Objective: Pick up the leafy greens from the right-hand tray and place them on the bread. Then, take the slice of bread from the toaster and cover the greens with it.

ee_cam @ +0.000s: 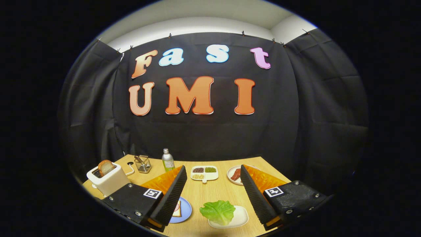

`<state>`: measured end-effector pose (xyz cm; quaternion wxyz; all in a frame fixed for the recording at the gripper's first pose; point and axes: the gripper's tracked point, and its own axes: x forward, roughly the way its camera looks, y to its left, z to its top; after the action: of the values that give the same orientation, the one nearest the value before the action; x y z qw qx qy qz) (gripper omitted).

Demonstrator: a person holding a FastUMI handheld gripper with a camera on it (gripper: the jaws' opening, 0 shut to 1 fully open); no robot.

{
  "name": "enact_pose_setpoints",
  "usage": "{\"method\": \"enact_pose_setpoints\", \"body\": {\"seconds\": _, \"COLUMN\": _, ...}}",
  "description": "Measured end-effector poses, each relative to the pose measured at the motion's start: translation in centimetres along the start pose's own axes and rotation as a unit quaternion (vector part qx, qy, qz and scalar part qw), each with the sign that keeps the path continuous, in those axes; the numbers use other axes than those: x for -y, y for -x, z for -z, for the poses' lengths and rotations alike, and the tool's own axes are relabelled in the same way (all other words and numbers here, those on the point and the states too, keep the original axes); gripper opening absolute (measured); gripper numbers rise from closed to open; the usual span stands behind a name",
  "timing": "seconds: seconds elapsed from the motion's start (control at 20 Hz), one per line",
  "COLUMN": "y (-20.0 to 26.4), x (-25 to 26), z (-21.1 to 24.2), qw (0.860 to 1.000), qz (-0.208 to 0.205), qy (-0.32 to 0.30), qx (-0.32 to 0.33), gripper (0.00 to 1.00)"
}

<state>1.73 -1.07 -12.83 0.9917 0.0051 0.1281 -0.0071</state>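
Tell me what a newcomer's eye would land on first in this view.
The bright green lettuce leaf on its white tray stands out first, lying between the open jaws of the gripper. Next comes the white toaster beyond the left finger, with a slice of bread sticking up from its slot. A blue plate holding bread sits beside the left finger, near the lettuce.
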Motion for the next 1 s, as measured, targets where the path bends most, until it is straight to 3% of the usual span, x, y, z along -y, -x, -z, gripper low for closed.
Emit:
{"method": "enact_pose_setpoints", "body": {"seconds": 0.5, "y": -3.7, "x": 0.4, "z": 11.4, "qw": 0.993, "qz": -0.018, "qy": 0.048, "qx": -0.103, "gripper": 0.98}}
{"method": "enact_pose_setpoints", "body": {"seconds": 1.0, "y": -5.7, "x": 2.2, "z": 19.4, "qw": 0.980, "qz": -0.016, "qy": 0.055, "qx": -0.192, "gripper": 1.00}}
